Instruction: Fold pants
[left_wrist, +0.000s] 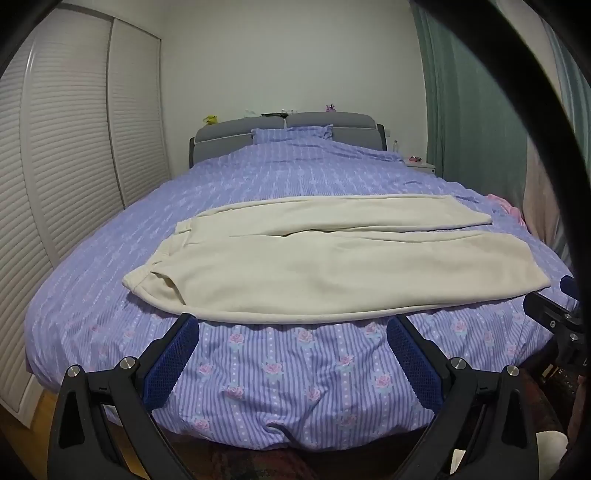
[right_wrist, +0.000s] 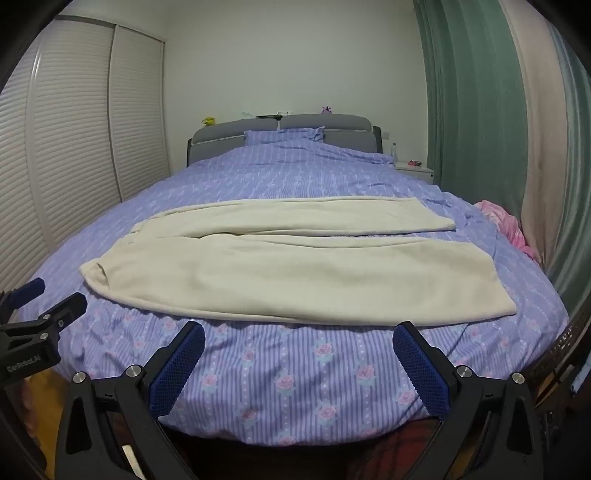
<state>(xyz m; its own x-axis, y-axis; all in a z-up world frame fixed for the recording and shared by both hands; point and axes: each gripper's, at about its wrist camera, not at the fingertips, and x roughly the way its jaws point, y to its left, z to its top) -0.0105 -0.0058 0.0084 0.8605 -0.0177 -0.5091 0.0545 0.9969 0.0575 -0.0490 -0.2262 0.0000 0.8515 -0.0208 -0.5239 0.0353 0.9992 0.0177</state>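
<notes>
Both our left tool (left_wrist: 291, 332) and right tool (right_wrist: 299, 339) hang released; the pants (right_wrist: 280, 273) lie unfolded on the bed (right_wrist: 295, 376), and pinching the bedcover too could drag it.

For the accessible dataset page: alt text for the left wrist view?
Cream fleece pants lie flat across a bed with a purple striped floral duvet, waistband left, legs right. The open left gripper hovers at the bed's near edge; the right gripper shows at right.
</notes>
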